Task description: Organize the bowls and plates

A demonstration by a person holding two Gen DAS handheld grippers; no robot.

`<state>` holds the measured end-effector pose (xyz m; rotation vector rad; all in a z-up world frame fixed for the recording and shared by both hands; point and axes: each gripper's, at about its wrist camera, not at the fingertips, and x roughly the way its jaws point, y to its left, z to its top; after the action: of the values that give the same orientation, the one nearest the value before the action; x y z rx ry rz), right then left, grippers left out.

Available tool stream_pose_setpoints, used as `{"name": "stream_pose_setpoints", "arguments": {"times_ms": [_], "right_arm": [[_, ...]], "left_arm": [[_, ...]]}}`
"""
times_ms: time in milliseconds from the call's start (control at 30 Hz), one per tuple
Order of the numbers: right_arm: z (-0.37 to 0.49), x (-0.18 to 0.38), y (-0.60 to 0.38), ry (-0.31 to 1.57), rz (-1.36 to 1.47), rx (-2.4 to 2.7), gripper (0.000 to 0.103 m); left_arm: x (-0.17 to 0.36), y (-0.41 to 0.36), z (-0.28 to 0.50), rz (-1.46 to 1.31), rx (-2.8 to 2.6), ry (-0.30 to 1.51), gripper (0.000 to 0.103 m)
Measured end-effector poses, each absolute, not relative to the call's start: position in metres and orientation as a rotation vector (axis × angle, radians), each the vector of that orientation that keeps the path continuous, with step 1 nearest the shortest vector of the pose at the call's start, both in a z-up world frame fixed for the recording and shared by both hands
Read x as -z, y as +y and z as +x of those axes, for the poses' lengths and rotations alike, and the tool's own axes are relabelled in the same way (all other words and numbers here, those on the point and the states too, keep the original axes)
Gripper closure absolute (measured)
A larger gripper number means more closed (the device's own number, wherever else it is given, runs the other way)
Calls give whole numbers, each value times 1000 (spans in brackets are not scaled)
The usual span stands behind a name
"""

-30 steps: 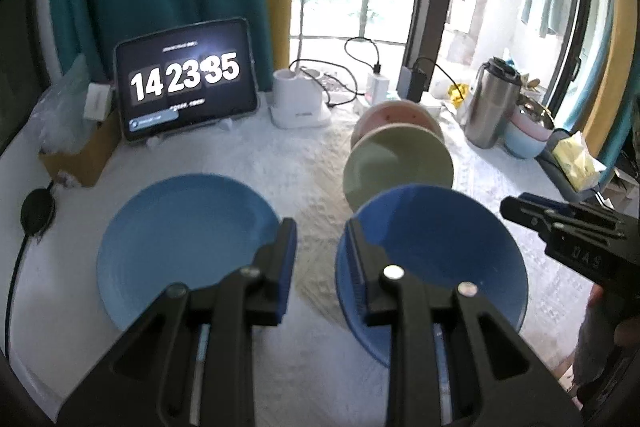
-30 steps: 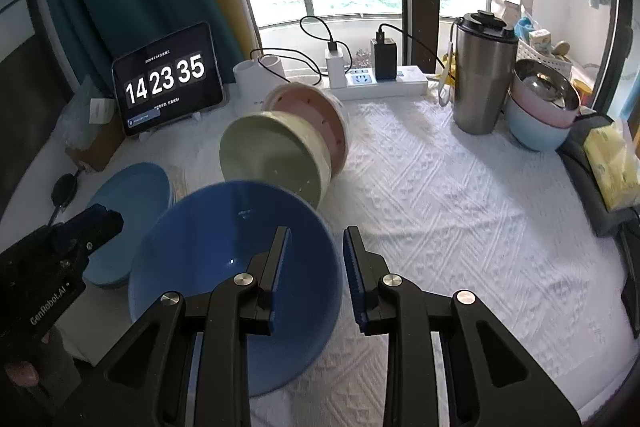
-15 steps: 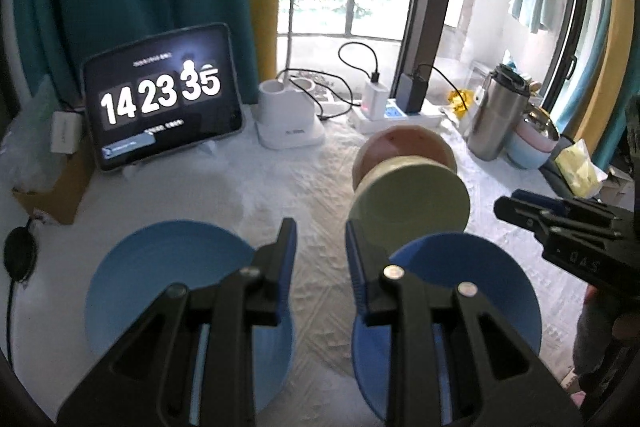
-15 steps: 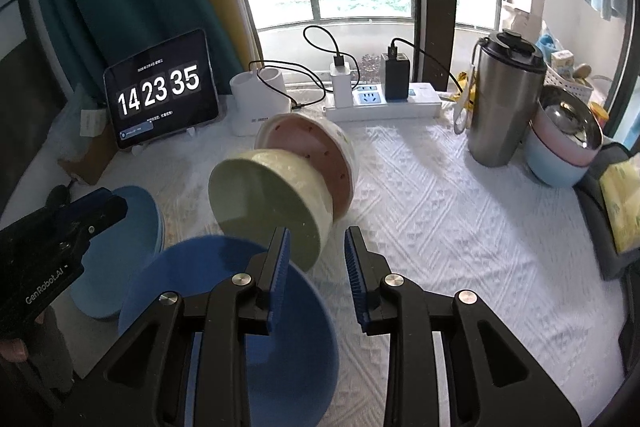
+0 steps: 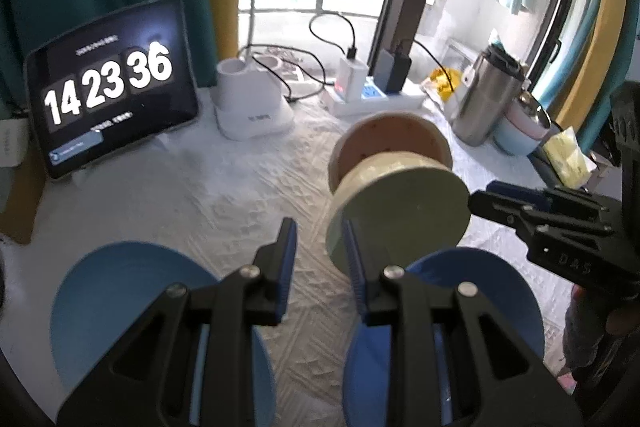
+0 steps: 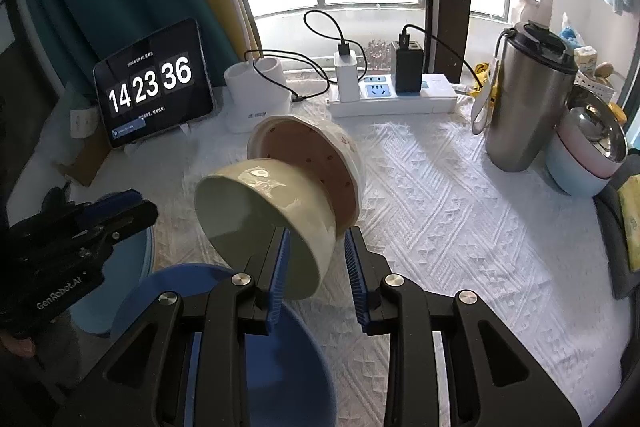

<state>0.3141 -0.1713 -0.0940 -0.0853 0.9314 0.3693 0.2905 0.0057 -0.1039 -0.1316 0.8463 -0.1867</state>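
A green bowl (image 6: pixel 256 215) lies tilted on its side, nested into a pink bowl (image 6: pixel 316 151) behind it; both show in the left wrist view, green bowl (image 5: pixel 404 207) and pink bowl (image 5: pixel 384 139). A dark blue bowl (image 6: pixel 280 359) sits in front, also in the left wrist view (image 5: pixel 480 291). A light blue plate (image 5: pixel 128 291) lies at the left. My left gripper (image 5: pixel 318 267) is open and empty between plate and bowls. My right gripper (image 6: pixel 314 275) is open, its jaws just in front of the green bowl's lower rim.
A tablet clock (image 6: pixel 154 83), a white holder (image 6: pixel 260 95), a power strip (image 6: pixel 392 95), a steel flask (image 6: pixel 528 95) and stacked bowls (image 6: pixel 584 155) line the back and right. A white textured cloth (image 6: pixel 460 227) covers the table.
Both grippers moved forward toward the tilted green and pink bowls. The dark blue bowl and light blue plate now sit lower in view. Both grippers stayed open.
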Motion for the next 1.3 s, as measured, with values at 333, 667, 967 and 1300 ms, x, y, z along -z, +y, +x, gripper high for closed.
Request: {"name": "stream_pose_setpoints", "arguments": {"times_ms": [333, 667, 967, 1300], "right_arm": [[337, 105, -171, 1007, -44, -430, 72], [352, 126, -170, 1059, -18, -453, 73], [357, 138, -171, 1079, -31, -461, 79], [358, 140, -170, 1063, -76, -442, 86]], "left_arm": [[119, 0, 322, -74, 261, 938, 77], [132, -15, 343, 60, 296, 947, 78], [149, -15, 355, 22, 322, 987, 81], [152, -18, 358, -18, 375, 978, 96]]}}
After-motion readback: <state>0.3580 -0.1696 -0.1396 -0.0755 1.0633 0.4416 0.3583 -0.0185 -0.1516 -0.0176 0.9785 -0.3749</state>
